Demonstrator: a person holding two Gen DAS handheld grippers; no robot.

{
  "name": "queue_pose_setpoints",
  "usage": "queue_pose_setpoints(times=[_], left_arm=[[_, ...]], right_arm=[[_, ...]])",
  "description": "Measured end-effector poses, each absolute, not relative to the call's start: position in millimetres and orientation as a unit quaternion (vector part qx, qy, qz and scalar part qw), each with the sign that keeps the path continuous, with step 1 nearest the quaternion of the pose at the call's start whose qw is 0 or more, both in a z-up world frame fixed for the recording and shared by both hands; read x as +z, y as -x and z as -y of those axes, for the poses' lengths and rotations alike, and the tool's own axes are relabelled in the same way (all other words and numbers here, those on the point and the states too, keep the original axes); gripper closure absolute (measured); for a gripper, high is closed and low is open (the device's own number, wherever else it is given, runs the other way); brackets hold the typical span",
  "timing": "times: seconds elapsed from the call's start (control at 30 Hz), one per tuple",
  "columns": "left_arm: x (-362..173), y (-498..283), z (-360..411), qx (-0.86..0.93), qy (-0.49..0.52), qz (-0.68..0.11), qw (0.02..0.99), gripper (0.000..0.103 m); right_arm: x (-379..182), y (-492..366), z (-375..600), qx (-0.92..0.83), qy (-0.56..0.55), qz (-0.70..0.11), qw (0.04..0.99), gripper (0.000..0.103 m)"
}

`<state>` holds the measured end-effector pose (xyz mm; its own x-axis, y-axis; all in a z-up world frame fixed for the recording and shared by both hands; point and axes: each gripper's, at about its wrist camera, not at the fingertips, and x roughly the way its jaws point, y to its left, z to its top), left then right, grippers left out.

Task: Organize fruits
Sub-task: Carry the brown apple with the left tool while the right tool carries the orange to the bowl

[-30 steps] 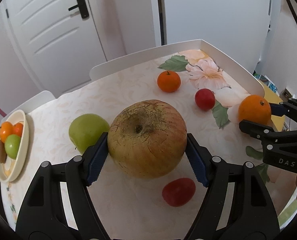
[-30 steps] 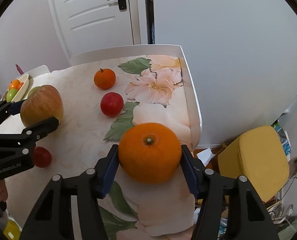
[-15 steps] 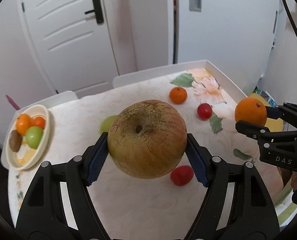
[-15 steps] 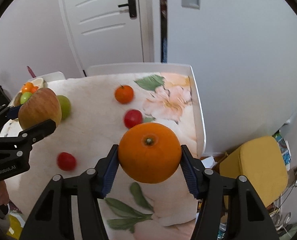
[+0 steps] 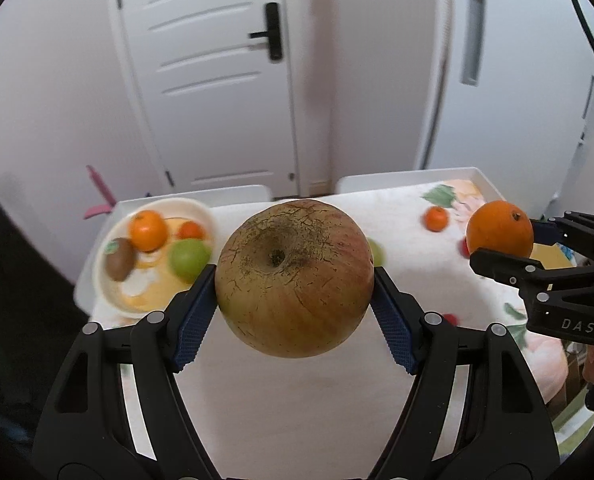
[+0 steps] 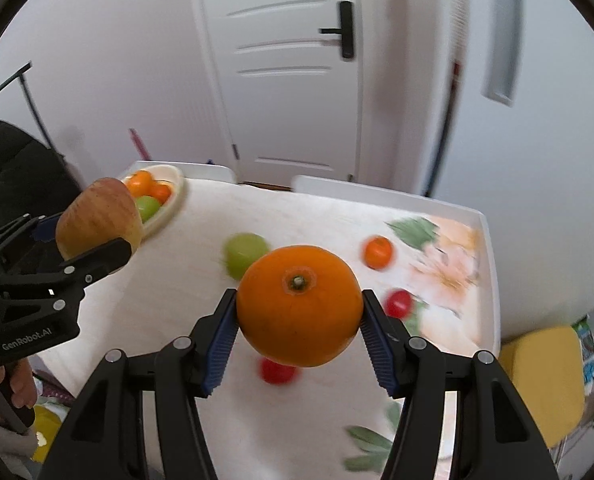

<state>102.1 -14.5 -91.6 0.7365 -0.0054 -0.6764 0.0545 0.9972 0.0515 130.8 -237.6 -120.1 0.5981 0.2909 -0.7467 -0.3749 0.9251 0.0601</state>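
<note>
My left gripper is shut on a large brownish apple and holds it high above the table; it also shows in the right wrist view. My right gripper is shut on a big orange, also seen in the left wrist view. A cream bowl at the table's far left holds two oranges, a green apple and a kiwi. On the table lie a green apple, a small orange and two red fruits.
The table has a cloth with a flower print at the right and white raised edges. A yellow stool stands right of the table. A white door is behind.
Both grippers have risen and tilted up with their fruit; the table looks farther away and the bowl has come further into view.
</note>
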Motion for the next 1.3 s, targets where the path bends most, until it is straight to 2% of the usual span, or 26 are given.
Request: queue_pose_setpoints(times=[0.6, 0.97, 1.3], left_arm=[[-108, -135, -140, 0.016, -0.035, -0.382, 0.923, 0.024], [-155, -176, -170, -0.005, -0.054, -0.412, 0.91, 0.024], [-187, -203, -169, -0.03, -0.078, -0.425, 0.901, 0.024]], right_arm=[[-121, -161, 68, 0.263, 0.053, -0.407, 0.873, 0.048], [-141, -190, 24, 0.251, 0.054, -0.423, 0.869, 0.048], [-158, -207, 12, 0.228, 0.055, -0.436, 0.869, 0.048]])
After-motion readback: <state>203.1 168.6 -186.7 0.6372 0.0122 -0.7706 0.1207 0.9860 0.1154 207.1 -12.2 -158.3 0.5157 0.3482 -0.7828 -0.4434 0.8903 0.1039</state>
